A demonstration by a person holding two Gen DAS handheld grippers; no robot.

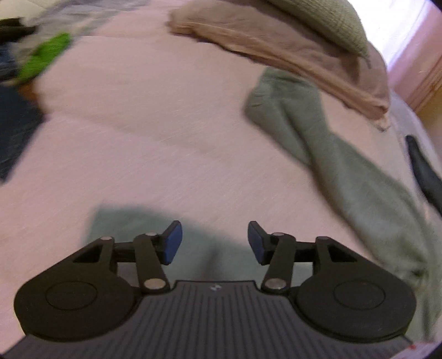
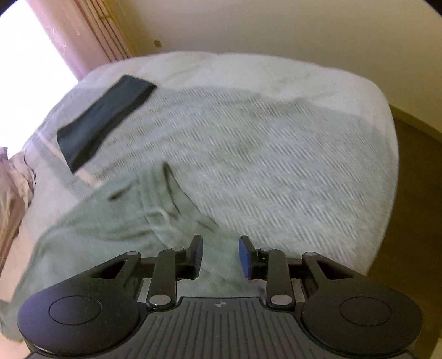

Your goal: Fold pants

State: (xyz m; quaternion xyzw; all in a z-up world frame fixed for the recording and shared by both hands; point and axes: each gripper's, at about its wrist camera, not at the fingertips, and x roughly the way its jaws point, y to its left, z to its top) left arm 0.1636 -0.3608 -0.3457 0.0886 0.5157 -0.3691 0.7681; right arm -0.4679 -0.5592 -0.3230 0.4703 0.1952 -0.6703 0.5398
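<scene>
Sage-green pants (image 1: 339,165) lie spread on the pink bed cover (image 1: 154,124), one leg running toward the far right. Another green part of the pants (image 1: 129,223) lies just under my left gripper (image 1: 215,241), which is open with nothing between its blue pads. In the right wrist view the pants' waist end with a drawstring (image 2: 116,221) lies crumpled at lower left. My right gripper (image 2: 220,257) hovers open over the edge of that fabric, holding nothing.
A tan garment (image 1: 290,60) and a green knit item (image 1: 328,22) are piled at the far right. A bright green thing (image 1: 44,58) and dark clothes (image 1: 16,132) sit at the left. A folded dark garment (image 2: 102,118) lies on the textured bedspread (image 2: 276,165); the wooden floor (image 2: 414,193) is beyond the bed's right edge.
</scene>
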